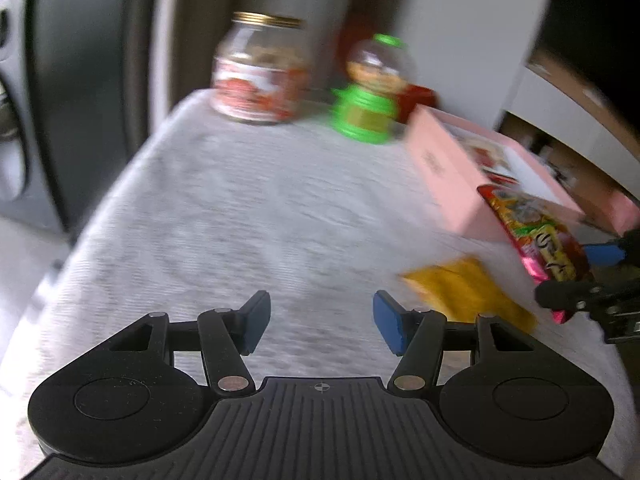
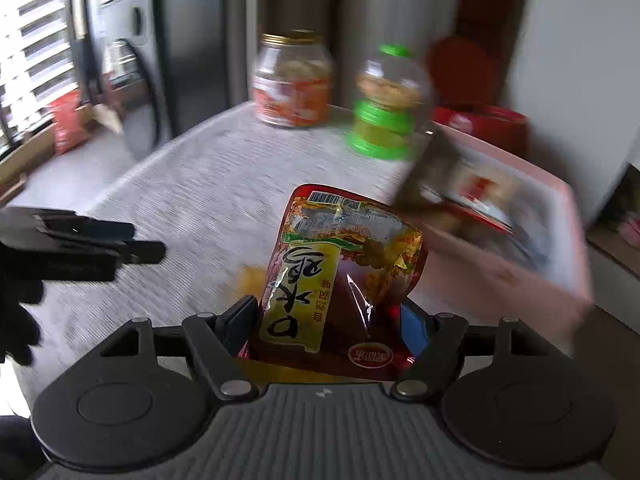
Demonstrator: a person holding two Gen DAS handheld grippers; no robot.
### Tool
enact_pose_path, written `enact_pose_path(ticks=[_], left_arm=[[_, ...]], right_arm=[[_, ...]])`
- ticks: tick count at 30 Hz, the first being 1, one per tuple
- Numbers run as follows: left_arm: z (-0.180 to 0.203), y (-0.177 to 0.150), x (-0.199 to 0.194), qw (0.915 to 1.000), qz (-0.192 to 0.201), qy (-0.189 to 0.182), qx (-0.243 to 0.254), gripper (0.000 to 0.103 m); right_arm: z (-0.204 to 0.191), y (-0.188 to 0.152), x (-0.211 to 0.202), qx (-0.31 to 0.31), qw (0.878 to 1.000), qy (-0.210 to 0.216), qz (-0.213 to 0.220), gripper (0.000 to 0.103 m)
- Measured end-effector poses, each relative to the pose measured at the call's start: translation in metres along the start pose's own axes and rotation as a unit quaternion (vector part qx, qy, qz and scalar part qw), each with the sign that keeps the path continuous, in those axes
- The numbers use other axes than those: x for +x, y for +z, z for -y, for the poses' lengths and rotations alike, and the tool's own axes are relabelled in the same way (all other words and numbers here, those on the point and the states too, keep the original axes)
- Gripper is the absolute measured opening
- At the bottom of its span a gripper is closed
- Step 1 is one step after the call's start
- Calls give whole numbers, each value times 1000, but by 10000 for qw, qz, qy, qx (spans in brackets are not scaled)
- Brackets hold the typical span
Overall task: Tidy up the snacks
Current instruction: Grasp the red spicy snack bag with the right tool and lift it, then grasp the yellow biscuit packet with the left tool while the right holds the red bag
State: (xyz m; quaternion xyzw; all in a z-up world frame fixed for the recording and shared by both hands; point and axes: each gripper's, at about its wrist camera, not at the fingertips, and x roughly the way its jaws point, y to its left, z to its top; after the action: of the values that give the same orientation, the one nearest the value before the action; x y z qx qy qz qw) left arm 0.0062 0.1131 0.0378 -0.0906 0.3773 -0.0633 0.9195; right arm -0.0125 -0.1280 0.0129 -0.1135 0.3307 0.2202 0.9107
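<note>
Right gripper (image 2: 324, 320) clamped a red-and-yellow foil snack packet (image 2: 340, 276), holding it raised above the grey cloth tabletop (image 2: 192, 184) beside the pink open box (image 2: 560, 240) at the right edge. Left gripper (image 1: 320, 320) hovered with jaws spread, holding nothing, near a yellow snack pouch (image 1: 464, 292). A gold-lidded glass jar (image 1: 260, 72) and a green-capped clear dispenser (image 1: 372, 88) stood along the far edge.

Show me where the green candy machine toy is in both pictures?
Left wrist view: the green candy machine toy stands at the far end of the table, top middle, just right of the gold-lidded jar.
Right wrist view: it sits upper middle-right, above the held red snack packet.
Shared landmark: the jar is immediately left of it in both.
</note>
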Motion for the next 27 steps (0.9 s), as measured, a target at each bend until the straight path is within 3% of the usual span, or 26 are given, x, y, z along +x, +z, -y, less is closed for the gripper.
enact_pose_path(ticks=[8, 12, 15, 19, 23, 27], left_arm=[[73, 5, 12, 9947, -239, -791, 605, 63], [111, 10, 27, 9937, -102, -427, 1033, 63], [130, 5, 39, 9883, -135, -116, 1513, 63], [125, -3, 35, 9843, -179, 53, 1754, 66], [96, 2, 26, 9873, -219, 325, 1538, 66], [72, 9, 26, 9939, -427, 7, 1021, 66]], right_arm=[[44, -58, -4, 909, 9930, -751, 24, 75], [51, -73, 11, 1255, 9897, -689, -76, 85], [50, -81, 11, 1339, 9883, -714, 124, 89], [49, -88, 14, 1338, 9874, -789, 293, 92], [50, -90, 15, 1379, 9868, -786, 310, 93], [50, -89, 15, 1379, 9867, -794, 319, 93]])
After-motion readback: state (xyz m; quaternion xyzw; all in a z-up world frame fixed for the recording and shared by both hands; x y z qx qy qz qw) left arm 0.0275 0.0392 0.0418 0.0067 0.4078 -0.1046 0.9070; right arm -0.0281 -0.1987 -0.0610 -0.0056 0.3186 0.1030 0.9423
